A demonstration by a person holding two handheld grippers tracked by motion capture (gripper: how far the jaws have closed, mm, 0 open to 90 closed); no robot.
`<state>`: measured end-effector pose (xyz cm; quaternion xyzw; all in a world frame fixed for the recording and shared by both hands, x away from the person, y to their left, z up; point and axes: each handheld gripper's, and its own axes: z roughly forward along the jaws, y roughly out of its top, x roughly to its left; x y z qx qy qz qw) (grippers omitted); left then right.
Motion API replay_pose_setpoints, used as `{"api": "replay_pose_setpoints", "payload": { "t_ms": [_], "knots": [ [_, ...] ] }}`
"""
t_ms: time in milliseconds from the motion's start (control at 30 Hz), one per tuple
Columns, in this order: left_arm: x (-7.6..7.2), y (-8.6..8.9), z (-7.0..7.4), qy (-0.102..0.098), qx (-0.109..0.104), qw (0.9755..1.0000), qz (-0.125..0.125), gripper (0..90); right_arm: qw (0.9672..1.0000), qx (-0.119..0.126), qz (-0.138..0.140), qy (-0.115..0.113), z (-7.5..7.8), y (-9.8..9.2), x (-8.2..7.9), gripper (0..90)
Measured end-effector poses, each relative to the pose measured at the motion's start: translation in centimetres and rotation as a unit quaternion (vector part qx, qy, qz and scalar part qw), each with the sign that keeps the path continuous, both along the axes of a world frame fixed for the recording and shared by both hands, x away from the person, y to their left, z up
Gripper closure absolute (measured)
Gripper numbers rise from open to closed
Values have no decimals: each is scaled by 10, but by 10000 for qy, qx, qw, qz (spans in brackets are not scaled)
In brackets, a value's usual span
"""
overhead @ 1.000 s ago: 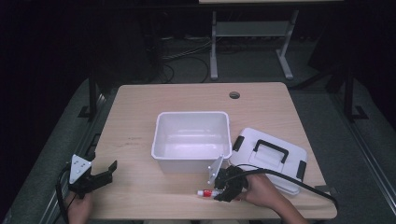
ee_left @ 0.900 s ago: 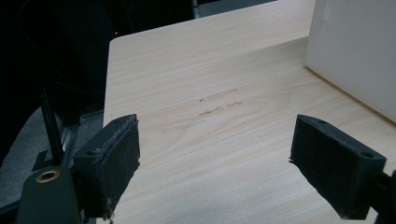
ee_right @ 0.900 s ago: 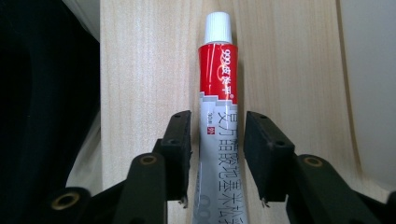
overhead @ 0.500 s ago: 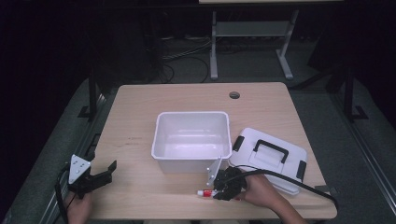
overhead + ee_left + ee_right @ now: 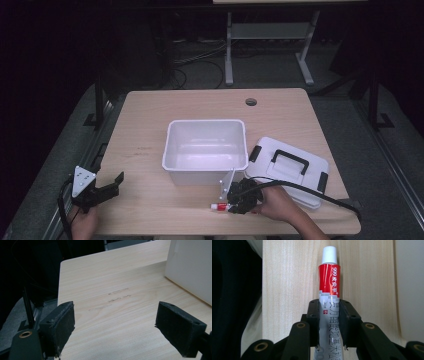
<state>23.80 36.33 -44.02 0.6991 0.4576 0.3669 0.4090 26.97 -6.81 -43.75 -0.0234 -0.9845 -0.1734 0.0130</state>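
In front of the white bin [image 5: 206, 150], the right gripper [image 5: 329, 315], jaws just closing, pinches a red-and-white tube [image 5: 329, 282], its tail hidden; the left gripper [image 5: 122, 322] gapes empty.

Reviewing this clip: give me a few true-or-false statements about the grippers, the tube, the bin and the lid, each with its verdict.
1. The right gripper is clamped on the tube. True; its jaws have just been closing.
2. The tube's cap is black. False: white.
3. The left gripper holds the lid. False: it is open with nothing between its jaws.
4. The lid lies on the table, right of the white bin. True.
5. The bin holds a bottle. False: it looks empty.
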Motion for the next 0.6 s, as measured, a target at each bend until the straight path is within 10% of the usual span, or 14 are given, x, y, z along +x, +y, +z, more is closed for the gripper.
{"api": "replay_pose_setpoints", "payload": {
  "t_ms": [600],
  "knots": [
    [0,0,0,0,31,10000,-12,149,9997,226,21,88,25,-6,-3,720]
  ]
}}
